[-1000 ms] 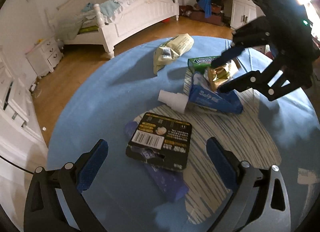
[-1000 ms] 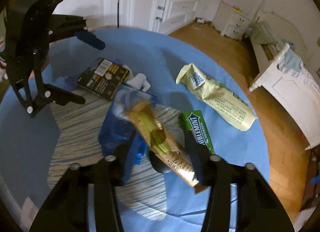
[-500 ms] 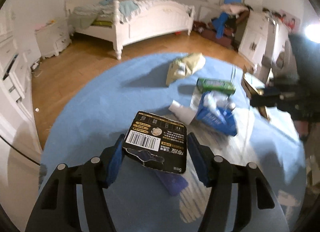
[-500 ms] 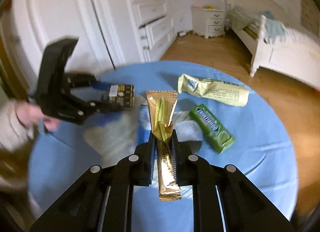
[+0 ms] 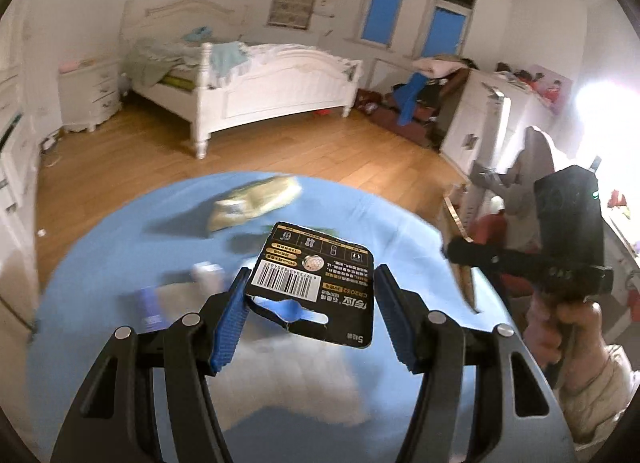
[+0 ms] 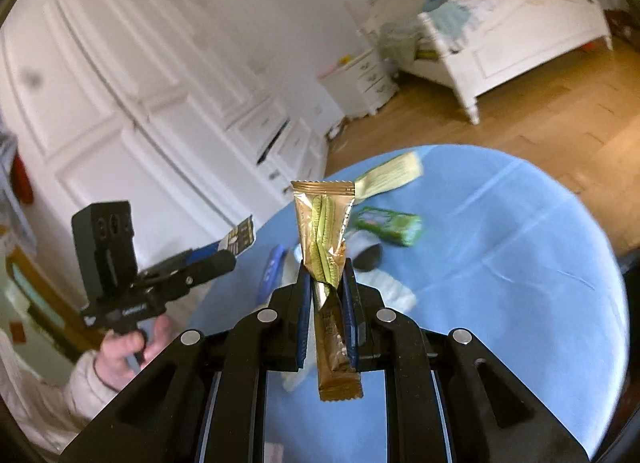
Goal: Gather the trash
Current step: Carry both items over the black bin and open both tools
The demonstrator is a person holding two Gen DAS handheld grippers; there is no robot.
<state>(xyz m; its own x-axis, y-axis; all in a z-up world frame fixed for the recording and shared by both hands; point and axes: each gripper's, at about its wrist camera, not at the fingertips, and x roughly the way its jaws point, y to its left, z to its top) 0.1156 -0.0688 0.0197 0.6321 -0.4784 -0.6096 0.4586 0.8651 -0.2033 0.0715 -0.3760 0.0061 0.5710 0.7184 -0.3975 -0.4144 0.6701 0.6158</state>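
Now both pieces should be carried level and clamped firmly, since thin packaging probably slips; no bin shows. Nearest, the left gripper [image 5: 310,305] pinches the black battery card [image 5: 316,283] by its side edges, above the blue table [image 5: 120,243]. Similarly, the right gripper [image 6: 326,295] is pressed tight on the gold wrapper [image 6: 324,231], upright above the table. Beyond, the green gum pack [image 6: 390,223] and yellow bag [image 6: 390,173] lie on the table
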